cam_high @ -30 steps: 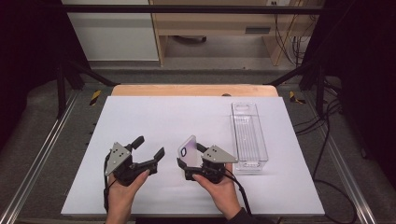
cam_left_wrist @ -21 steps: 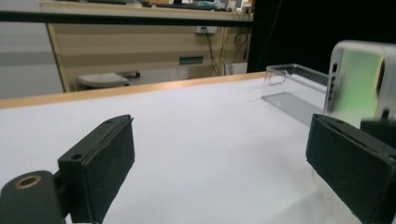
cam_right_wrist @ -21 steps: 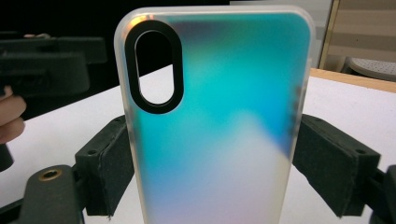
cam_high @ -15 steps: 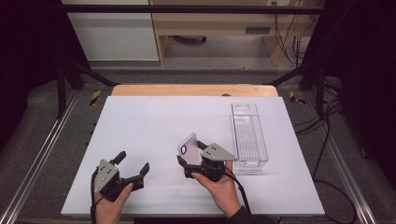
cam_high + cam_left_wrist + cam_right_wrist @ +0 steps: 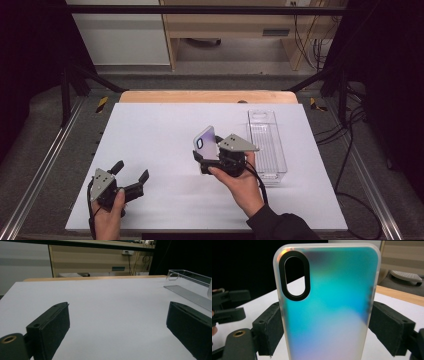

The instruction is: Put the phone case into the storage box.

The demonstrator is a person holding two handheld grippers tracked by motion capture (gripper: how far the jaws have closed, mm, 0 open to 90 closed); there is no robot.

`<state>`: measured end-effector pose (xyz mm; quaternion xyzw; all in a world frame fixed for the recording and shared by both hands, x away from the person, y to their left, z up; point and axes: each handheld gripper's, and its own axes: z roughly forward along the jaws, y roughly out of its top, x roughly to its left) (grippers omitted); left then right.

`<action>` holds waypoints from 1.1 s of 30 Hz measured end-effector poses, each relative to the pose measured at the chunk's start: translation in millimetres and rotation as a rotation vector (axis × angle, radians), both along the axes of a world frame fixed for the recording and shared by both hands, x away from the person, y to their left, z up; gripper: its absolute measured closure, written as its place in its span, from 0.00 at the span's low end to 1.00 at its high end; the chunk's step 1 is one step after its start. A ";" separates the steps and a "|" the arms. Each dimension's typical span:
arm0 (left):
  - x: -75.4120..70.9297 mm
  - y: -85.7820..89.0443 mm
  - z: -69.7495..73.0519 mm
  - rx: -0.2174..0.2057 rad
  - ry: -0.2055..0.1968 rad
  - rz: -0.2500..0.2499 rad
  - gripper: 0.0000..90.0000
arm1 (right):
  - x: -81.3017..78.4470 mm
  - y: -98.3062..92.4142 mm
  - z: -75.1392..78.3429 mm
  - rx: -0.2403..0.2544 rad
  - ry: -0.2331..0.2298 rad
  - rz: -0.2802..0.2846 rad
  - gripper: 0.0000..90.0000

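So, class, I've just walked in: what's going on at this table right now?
A person holds a set of tongs in each hand at a white table. The right tongs are shut on the long edges of a shimmery phone case, holding it up off the table with the camera hole at the top. The left tongs are open with nothing between them, low near the table's front left. A clear plastic box sits to the right.

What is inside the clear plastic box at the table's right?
The clear box looks empty, its ribbed floor showing. The right gripper and its phone case cover none of it.
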<state>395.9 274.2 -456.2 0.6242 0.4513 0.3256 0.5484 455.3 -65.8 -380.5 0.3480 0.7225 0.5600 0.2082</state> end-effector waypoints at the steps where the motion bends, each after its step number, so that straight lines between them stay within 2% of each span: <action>1: 0.0 0.0 0.0 0.000 0.000 0.000 0.05 | 0.0 0.0 0.0 0.000 0.000 0.000 0.20; 5: 0.7 1.4 -1.0 -0.006 0.007 -0.003 0.05 | 13.7 -9.6 16.8 -0.002 0.001 -0.024 0.20; 7: 0.8 1.0 -0.9 -0.007 0.006 -0.003 0.05 | 15.1 -10.8 18.3 -0.002 0.002 -0.027 0.20; 9: 0.8 0.6 -1.4 0.001 0.007 -0.007 0.05 | 23.8 -18.4 28.0 0.011 0.010 -0.045 0.20; 11: 1.2 0.5 -1.6 0.002 0.009 -0.007 0.05 | 26.0 -20.4 31.1 0.011 0.009 -0.049 0.20; 12: 1.9 0.3 -1.8 0.001 0.010 -0.006 0.05 | 31.1 -25.4 38.1 0.017 0.008 -0.066 0.20; 15: 3.1 0.3 -3.0 0.004 0.015 -0.006 0.05 | 35.3 -29.3 43.5 0.019 0.008 -0.081 0.20; 16: 3.6 0.8 -3.8 0.007 0.020 -0.006 0.05 | 41.2 -34.7 49.8 0.017 0.006 -0.100 0.20; 24: 6.0 4.3 -4.7 -0.007 0.025 0.006 0.05 | 55.3 -51.3 64.4 -0.001 -0.013 -0.146 0.20; 33: 7.2 4.1 -5.3 0.000 0.023 0.001 0.03 | 68.4 -66.4 71.6 -0.022 -0.027 -0.192 0.20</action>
